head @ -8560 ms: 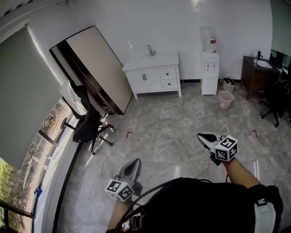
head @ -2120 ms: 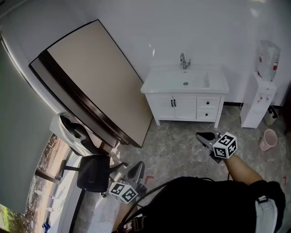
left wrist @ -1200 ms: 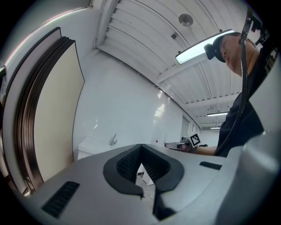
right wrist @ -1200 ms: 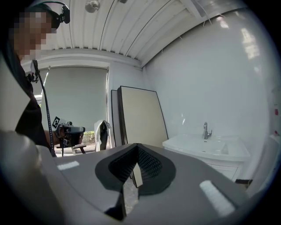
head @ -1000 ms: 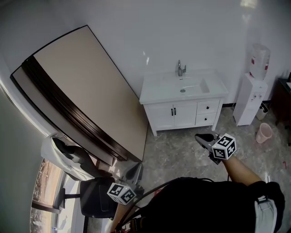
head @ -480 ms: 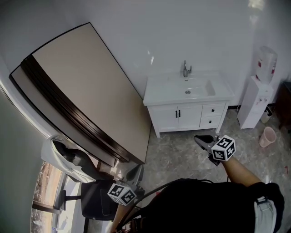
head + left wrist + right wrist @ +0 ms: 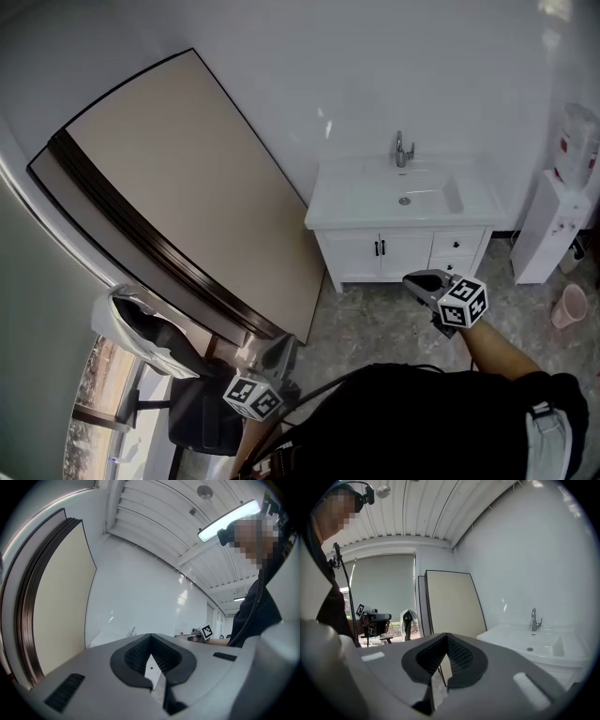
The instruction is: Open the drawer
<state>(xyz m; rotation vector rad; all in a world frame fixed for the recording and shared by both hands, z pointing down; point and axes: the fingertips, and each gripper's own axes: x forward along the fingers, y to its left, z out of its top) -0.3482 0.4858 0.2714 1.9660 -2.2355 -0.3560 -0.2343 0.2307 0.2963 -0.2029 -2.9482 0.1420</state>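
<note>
The white drawer, shut flush with a small dark knob, sits at the right end of the sink cabinet, the right gripper near it, the left gripper farther off, both closed and empty.

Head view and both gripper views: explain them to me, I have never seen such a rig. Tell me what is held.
No robot here: a person carries a two-jaw gripper in each hand, the left gripper and the right gripper. The head view looks down from the person's head; each gripper view looks along its own jaws. Both pairs of jaws are shut and hold nothing. Ahead stands a white sink cabinet with closed drawers at its right. A big board leans on the wall.
</note>
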